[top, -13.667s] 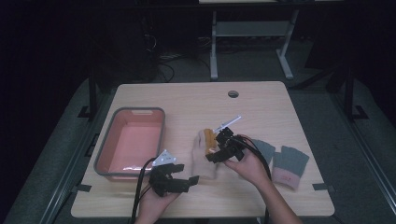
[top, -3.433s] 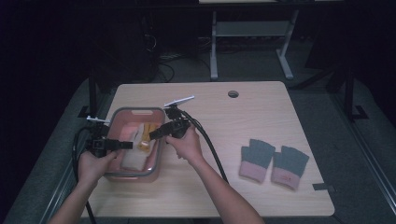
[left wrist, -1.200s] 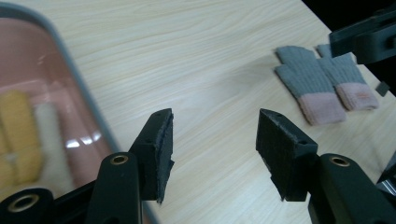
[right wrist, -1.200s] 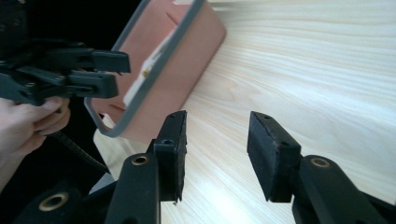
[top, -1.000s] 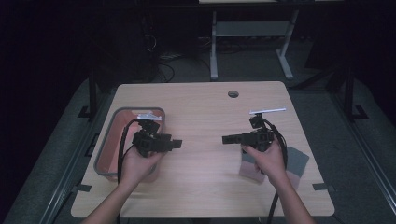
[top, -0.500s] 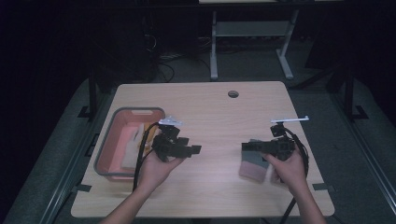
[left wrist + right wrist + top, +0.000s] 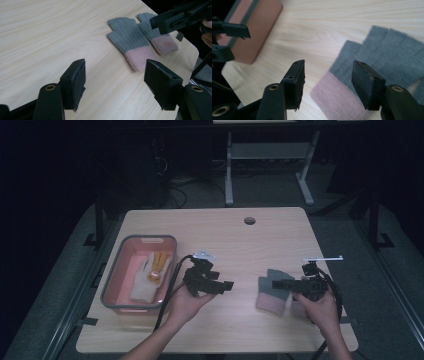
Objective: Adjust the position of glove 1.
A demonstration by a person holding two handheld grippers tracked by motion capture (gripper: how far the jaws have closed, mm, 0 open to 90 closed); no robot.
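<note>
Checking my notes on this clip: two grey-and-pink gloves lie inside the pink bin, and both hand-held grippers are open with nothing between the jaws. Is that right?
Not quite. The two grey-and-pink gloves lie on the bare table, not inside the pink bin, as the left gripper view shows. The rest holds: the left hand-held gripper and right hand-held gripper are open and empty.

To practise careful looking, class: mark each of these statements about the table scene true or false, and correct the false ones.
1. A pair of grey and pink gloves lies on the table. True.
2. The tray is empty. False: a white and yellow glove lies in it.
3. The right gripper is clamped on a glove. False: its jaws stand apart above the gloves, gripping nothing, and have just been opening.
4. The left gripper holds nothing. True: its jaws have just been opening, with bare table between them.
5. The tray sits on the right side of the table in the high view. False: it sits on the left.
</note>
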